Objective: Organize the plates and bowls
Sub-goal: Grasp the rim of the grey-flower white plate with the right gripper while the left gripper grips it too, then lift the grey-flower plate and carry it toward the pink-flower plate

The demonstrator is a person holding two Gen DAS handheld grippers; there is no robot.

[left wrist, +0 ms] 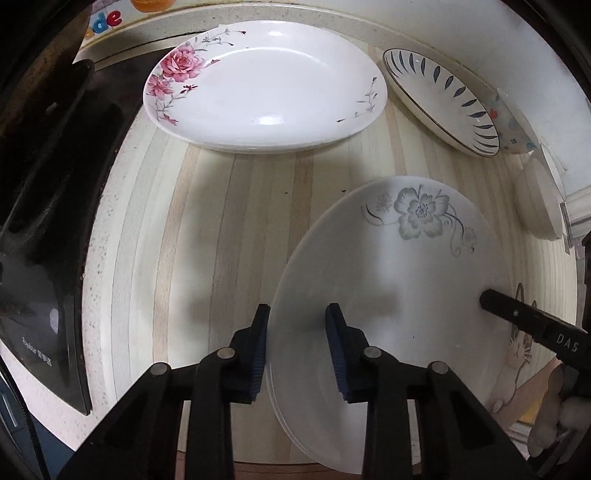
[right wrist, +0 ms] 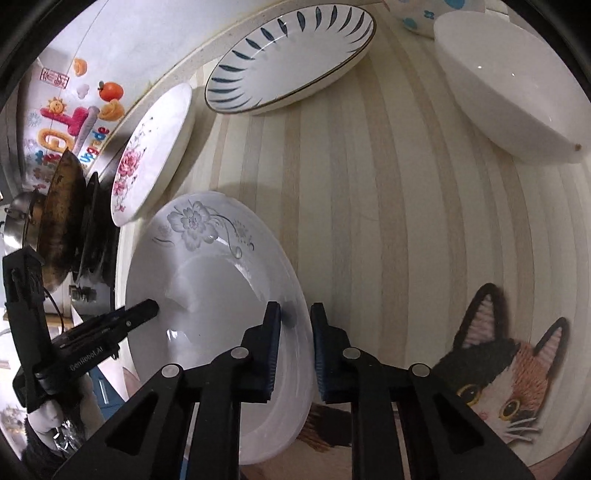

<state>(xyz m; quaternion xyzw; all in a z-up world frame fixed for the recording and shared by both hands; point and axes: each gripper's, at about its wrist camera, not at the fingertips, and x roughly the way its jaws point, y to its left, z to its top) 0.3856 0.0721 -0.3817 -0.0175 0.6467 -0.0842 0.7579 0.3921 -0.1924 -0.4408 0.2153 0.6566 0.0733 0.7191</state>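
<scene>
A white plate with a grey flower [left wrist: 399,280] lies near me on the striped counter; it also shows in the right wrist view [right wrist: 218,295]. My left gripper [left wrist: 297,321] straddles its left rim, jaws open around the edge. My right gripper [right wrist: 295,317] straddles its right rim, jaws open a little wider than the rim. A pink-rose plate [left wrist: 266,85] [right wrist: 155,151] lies at the back. A plate with blue leaf marks [left wrist: 439,96] [right wrist: 291,51] lies beyond it.
A white bowl [right wrist: 506,88] [left wrist: 539,199] and a bowl with blue dots [right wrist: 424,14] sit at the far right. A black stove with a dark pan [right wrist: 62,218] borders the counter's left side [left wrist: 44,221]. A cat picture [right wrist: 506,376] is on the counter.
</scene>
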